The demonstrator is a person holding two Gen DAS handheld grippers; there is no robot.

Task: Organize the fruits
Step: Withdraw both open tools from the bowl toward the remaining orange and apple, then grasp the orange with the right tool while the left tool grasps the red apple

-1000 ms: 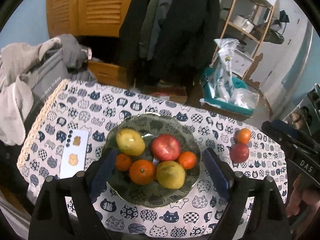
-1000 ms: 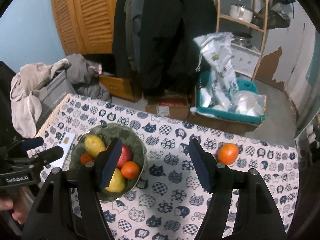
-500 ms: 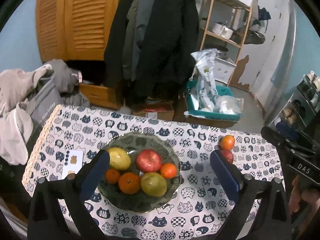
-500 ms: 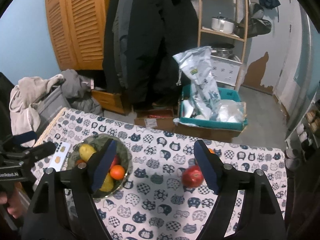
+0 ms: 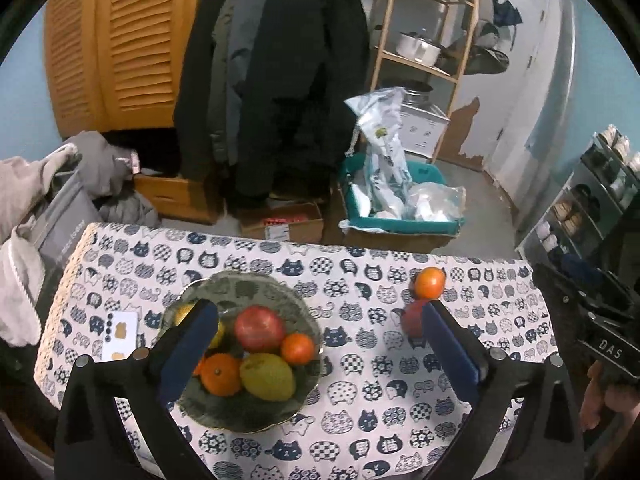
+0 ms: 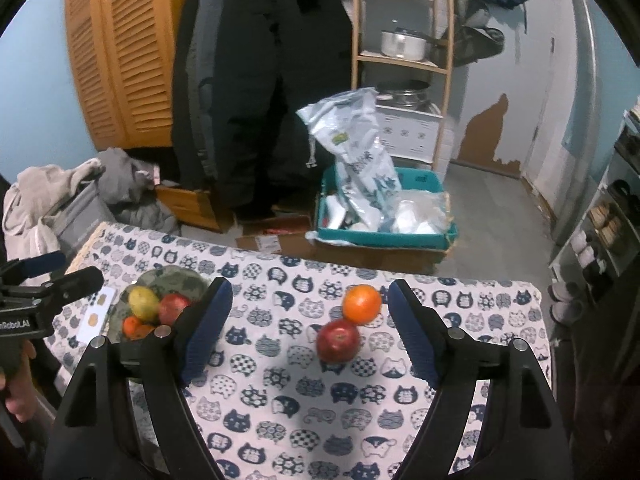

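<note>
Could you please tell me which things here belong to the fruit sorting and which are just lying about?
Belongs to the job:
- bowl of fruit
- loose apple
- loose orange

Just lying about:
- white card
- teal crate
- coats
- pot on the shelf

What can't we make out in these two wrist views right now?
- Red apple beside the plate, left wrist view: mostly behind a blue pad of the left tongs.
- Yellow fruit at the plate's far-left rim, same view: half covered by the other pad.
- Plate, right wrist view: near side hidden by the right tongs.
- White card: markings too small to read.
</note>
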